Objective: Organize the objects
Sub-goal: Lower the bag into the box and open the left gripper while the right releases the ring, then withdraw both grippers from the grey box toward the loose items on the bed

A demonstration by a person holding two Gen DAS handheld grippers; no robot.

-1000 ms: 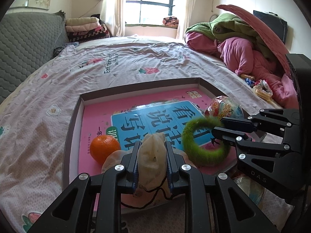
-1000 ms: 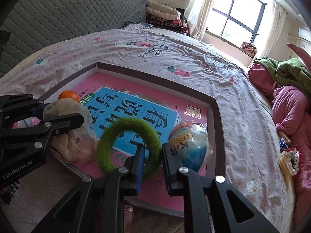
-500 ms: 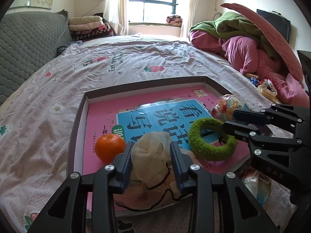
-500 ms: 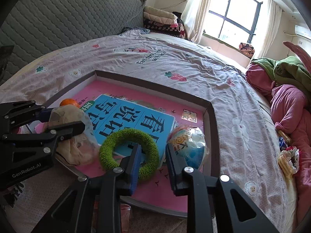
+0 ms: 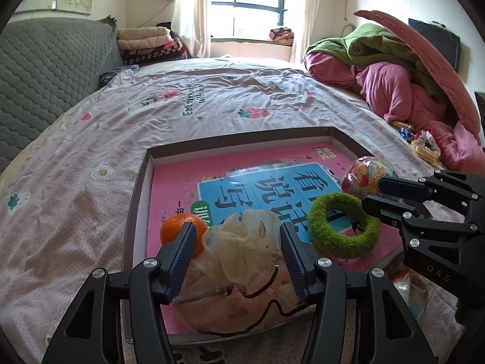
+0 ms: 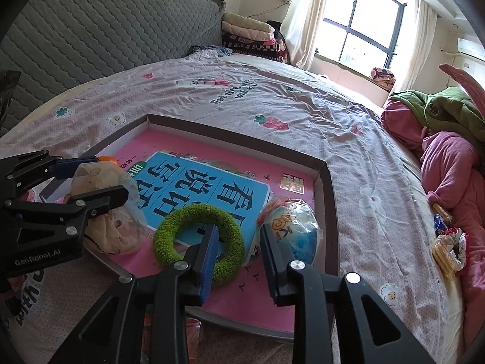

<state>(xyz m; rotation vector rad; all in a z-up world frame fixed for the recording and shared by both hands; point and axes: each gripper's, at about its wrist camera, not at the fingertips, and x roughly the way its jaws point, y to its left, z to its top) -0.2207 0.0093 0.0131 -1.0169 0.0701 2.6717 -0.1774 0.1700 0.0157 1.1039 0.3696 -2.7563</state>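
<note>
Both claws have just been opening: left claw [image 5: 236,257] wide around the bag [image 5: 242,261], right claw [image 6: 238,257] narrowly straddling the green ring [image 6: 198,239]; both now rest in the tray [image 6: 329,212].

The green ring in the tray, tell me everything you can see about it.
The green ring is a fuzzy doughnut shape, bright moss green, soft like plush or yarn. It lies flat in the shallow tray on the pink and blue book, beside a wrapped ball. One finger of the right gripper reaches into its hole and the other stands outside, with the near side of the ring between them. The jaws have just been opening and no longer pinch it.
</note>
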